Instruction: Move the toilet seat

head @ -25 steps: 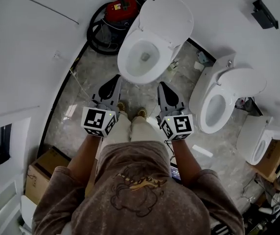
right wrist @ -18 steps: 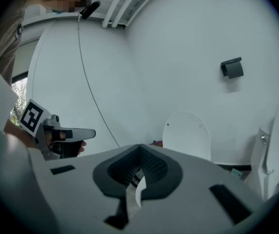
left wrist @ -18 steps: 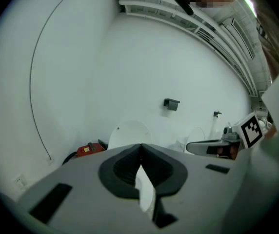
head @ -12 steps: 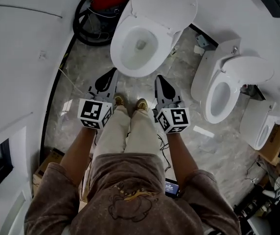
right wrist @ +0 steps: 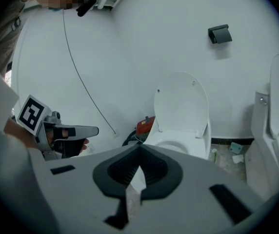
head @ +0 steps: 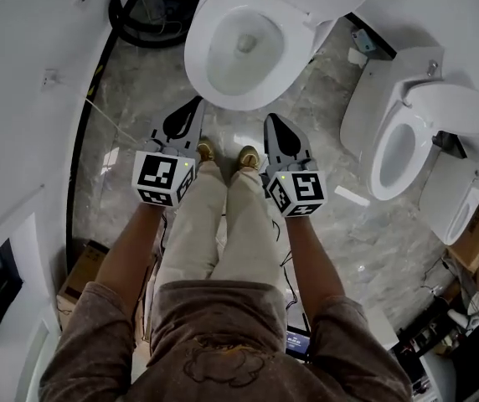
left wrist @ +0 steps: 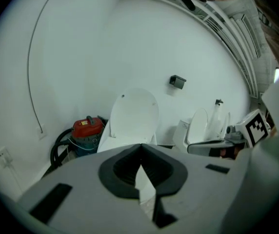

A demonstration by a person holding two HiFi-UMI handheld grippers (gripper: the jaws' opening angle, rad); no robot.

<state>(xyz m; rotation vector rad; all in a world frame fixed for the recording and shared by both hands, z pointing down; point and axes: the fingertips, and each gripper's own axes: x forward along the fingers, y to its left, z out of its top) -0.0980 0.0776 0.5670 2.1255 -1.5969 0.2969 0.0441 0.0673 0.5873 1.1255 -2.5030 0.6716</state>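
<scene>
Now that the left gripper and right gripper have been lowered toward the toilet seat, fingers together and empty, reaching is prepared.

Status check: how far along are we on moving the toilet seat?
Done: nothing visible. The lid stands raised, and the seat appears to lie on the toilet bowl, untouched. In hand: the left gripper and the right gripper are both shut and empty, short of the bowl. Left: reach the seat, grip it and move it.
</scene>
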